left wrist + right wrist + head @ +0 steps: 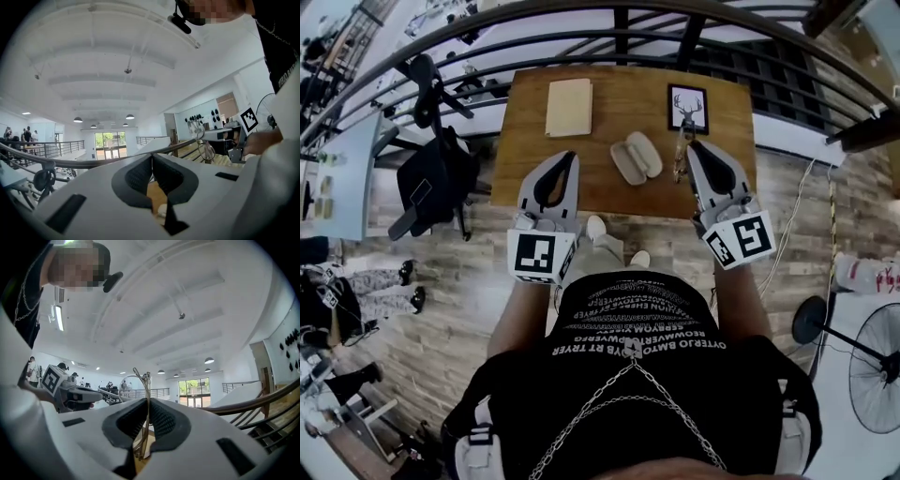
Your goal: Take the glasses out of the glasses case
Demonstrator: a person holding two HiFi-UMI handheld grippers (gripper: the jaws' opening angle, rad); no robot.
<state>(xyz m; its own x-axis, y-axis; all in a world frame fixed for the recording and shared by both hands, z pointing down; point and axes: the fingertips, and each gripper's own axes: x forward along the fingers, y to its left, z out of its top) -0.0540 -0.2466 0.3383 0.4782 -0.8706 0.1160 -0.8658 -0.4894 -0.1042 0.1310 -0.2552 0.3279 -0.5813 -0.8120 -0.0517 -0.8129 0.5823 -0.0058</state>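
Open glasses case [636, 157] lies on wooden table [525, 131] beside railing [622, 28].

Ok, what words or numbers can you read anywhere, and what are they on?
Nothing reads clearly.
Black shirt: rows of white letters, upside down, too blurred to read.
White thing at the right edge: red print, too small to read.
Left marker cube and right marker cube: black-and-white squares, no letters.
Framed picture: deer head, no words.

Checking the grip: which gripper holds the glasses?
The right gripper: its jaws are shut on the glasses. The left gripper is shut with nothing between its jaws.
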